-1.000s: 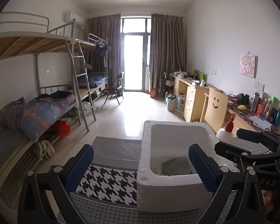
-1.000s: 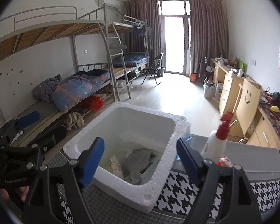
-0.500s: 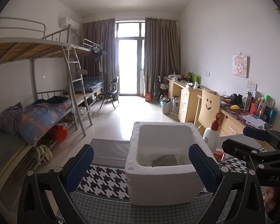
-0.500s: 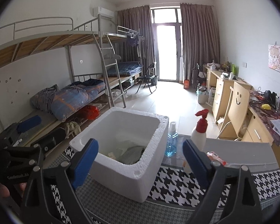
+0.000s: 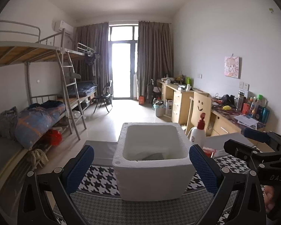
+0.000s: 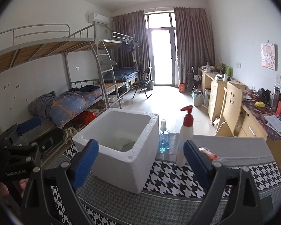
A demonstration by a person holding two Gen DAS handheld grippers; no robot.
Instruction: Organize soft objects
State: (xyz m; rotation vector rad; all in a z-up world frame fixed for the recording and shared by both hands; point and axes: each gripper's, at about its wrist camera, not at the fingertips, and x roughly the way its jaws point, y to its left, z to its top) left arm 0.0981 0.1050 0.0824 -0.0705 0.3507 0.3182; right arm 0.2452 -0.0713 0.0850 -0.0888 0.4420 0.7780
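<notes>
A white foam box stands on a houndstooth cloth; it also shows in the right wrist view. Grey and pale soft cloths lie at its bottom, mostly hidden by the rim, and they show in the right wrist view too. My left gripper is open and empty, held back in front of the box. My right gripper is open and empty, in front of the box's right corner. Each gripper shows at the edge of the other's view.
A white spray bottle with a red top, a small blue bottle and a red packet stand right of the box. Bunk beds line the left wall, desks and a chair the right.
Both grippers have pulled back and up from the box, so it looks smaller and farther. The cloths inside are now mostly hidden by the rim. Both stay open.
</notes>
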